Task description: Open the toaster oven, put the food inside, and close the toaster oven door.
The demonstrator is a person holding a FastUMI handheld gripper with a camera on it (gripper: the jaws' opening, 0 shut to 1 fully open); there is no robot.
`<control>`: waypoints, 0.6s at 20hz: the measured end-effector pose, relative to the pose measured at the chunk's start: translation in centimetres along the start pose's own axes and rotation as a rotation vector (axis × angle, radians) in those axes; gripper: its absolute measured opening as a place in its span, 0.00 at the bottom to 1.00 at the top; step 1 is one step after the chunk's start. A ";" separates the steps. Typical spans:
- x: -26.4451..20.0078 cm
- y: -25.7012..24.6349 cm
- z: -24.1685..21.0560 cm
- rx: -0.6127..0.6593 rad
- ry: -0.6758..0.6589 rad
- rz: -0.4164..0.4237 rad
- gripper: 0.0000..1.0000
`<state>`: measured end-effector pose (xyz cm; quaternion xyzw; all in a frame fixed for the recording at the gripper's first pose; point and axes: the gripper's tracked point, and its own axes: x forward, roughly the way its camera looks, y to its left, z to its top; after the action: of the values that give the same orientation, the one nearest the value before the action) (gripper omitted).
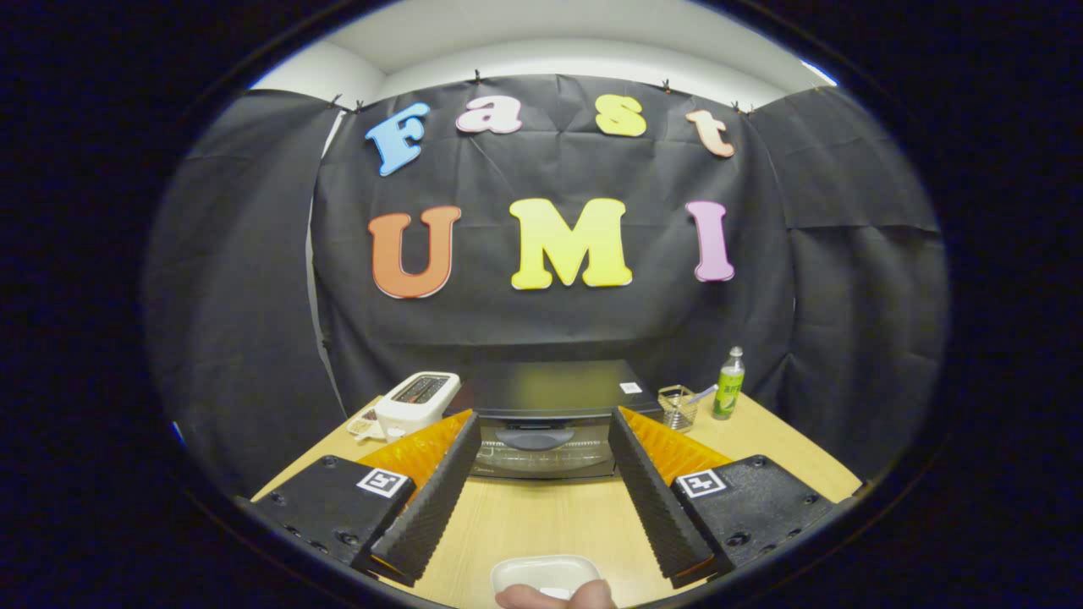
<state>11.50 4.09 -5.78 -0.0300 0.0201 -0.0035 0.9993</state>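
Toaster oven (546, 423): black, flat-topped, standing at the far side of the counter (541, 516) against the booth's black cloth wall. Door shut; glass front with a curved handle (535, 438) across its upper part, a wire rack dimly visible behind the glass. It sits beyond the jaws and is framed in the gap between them.

Gripper (541, 431): jaws released, spread wide, nothing between them but bare counter and the oven's front further on. Not touching the oven.

White dish (541, 573): shallow, on the counter near the camera, between the jaws' bases. A fingertip (554, 596) rests at its near rim. Contents cannot be told.

White pop-up toaster (416, 403): just left of the oven, a small plate (364, 425) of something beside it.

Clear glass cup (677, 406): just right of the oven, holding a thin utensil.

Green-labelled bottle (728, 385): upright, right of the cup, near the cloth wall.
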 end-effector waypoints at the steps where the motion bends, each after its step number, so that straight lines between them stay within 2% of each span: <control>1: -1.9 0.2 1.1 -0.003 -0.028 -0.008 1.00; 3: -5.8 1.2 3.2 0.001 -0.113 -0.012 1.00; 5: -8.6 2.8 3.7 0.002 -0.165 0.019 1.00; 9: -11.7 5.8 0.7 -0.012 -0.136 0.067 1.00; 12: -12.5 6.0 0.6 -0.039 -0.145 0.042 1.00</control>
<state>-0.98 10.24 -5.05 -0.0494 -0.0516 0.0198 0.9972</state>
